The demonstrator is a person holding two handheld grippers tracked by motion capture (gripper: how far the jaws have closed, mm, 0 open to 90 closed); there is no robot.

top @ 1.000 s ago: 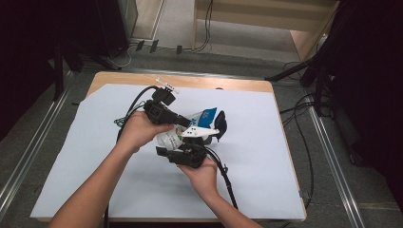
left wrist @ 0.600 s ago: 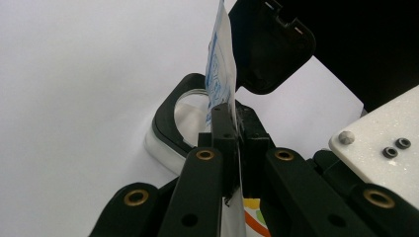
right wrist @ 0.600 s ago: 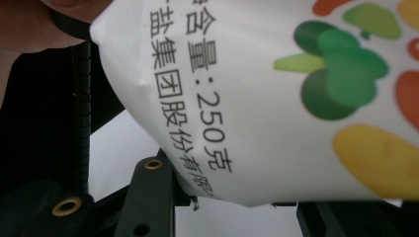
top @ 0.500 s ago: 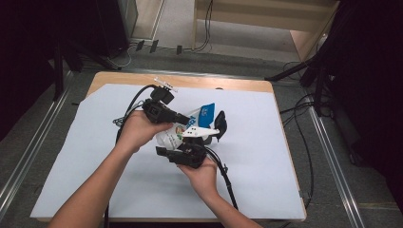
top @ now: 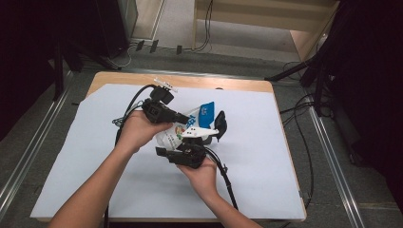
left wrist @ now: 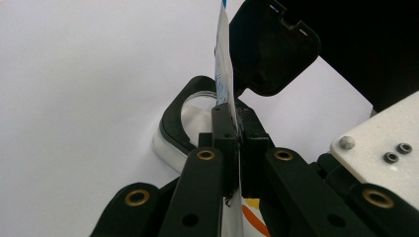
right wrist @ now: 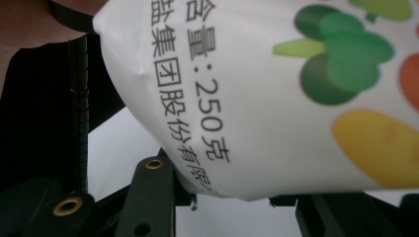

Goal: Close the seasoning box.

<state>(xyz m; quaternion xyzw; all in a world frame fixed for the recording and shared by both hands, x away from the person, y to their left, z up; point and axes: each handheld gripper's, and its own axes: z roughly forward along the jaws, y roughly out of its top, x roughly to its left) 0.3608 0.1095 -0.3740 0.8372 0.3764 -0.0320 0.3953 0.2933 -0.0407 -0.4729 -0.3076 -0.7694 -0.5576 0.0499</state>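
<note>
Both the left gripper (left wrist: 236, 143) and right gripper (right wrist: 232, 197) clamp a white bag (right wrist: 276, 94) printed "250克".

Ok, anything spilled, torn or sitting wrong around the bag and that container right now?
Nothing stands out. The left gripper is shut on the thin edge of the printed bag, the right gripper holds its body, and the clear container with its black lid flipped open stands upright on the white sheet. No spill or tear shows.
</note>
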